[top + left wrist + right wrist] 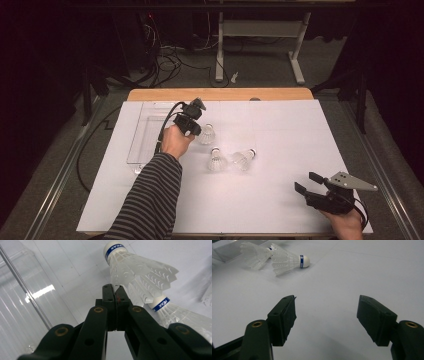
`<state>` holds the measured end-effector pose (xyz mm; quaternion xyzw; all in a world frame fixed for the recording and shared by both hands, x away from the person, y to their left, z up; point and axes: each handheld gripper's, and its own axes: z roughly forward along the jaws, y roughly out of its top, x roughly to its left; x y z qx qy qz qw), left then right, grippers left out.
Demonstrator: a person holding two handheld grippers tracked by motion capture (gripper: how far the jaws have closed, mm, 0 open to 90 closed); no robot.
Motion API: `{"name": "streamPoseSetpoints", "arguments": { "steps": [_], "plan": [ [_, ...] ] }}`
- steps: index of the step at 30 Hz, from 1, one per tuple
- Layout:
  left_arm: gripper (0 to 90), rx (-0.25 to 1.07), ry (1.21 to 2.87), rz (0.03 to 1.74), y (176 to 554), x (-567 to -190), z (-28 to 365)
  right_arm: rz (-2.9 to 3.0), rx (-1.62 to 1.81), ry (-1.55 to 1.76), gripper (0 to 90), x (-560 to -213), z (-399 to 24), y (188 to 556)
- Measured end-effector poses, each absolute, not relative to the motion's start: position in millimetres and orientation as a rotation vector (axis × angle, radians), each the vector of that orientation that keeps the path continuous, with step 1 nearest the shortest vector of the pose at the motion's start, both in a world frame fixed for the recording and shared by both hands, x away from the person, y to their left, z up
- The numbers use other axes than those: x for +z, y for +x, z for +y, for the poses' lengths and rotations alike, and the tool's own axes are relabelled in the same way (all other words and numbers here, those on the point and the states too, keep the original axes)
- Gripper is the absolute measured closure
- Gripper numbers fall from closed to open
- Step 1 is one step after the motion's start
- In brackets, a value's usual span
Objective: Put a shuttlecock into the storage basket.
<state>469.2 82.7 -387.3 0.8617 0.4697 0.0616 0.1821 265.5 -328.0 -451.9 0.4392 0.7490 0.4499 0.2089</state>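
Shuttlecock [140, 275] — white, with a blue band under its cork — is pinched by the left gripper [115, 291], whose two black jaws are pressed together on a sliver of its feathered skirt; no gap shows between the pads. In the left gripper view its cork points up and away from the jaws. In the high view this shuttlecock [207, 134] sits at the gripper's tip on the white sheet [280, 200], just right of the clear tray [142, 142], and whether it rests on the sheet or is lifted off it I cannot tell.

Two more shuttlecocks lie close by on the sheet: one standing on its skirt [216, 161], and one on its side [243, 159] just to the right of it, the two skirts touching or nearly so.

Well apart from all three, near the sheet's lower right corner, the right gripper [325, 312] is held in the person's right hand [345, 222] — jaws spread wide, nothing between them, bare sheet beneath. The left hand [174, 141], with a striped sleeve [150, 200] behind it, carries the clenched gripper.
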Motion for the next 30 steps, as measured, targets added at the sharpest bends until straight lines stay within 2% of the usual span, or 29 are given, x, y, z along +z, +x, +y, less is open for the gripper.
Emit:
{"name": "streamPoseSetpoints", "arguments": {
  "steps": [30],
  "plan": [
    [89.7,0.156,2.371,1.254,454,-374,92,2.081,1.251,1.223,31.9,-452,-328,265]
  ]
}}
